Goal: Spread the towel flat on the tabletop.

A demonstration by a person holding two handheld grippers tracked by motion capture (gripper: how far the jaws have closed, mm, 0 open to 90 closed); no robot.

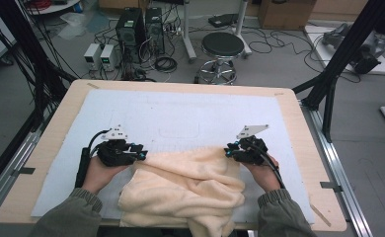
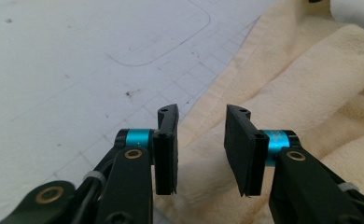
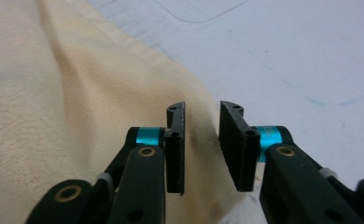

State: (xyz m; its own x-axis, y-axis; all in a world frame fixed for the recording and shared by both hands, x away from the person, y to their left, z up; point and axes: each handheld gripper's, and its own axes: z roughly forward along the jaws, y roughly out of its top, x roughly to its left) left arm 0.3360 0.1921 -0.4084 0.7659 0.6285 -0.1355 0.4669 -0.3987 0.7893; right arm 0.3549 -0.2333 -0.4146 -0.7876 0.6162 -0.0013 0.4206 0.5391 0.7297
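A cream towel [image 1: 185,190] lies rumpled at the near middle of the counter [image 1: 47,148], on a white mat [image 1: 180,113]. The left hand-held gripper [image 1: 142,154] sits at the towel's far left corner, released, its jaws apart over the edge. The right hand-held gripper [image 1: 228,151] sits at the far right corner, likewise released, gripping nothing.

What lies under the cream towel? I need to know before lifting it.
The towel rests on the white mat, visible around its edges. Anything beneath its bunched folds is hidden.
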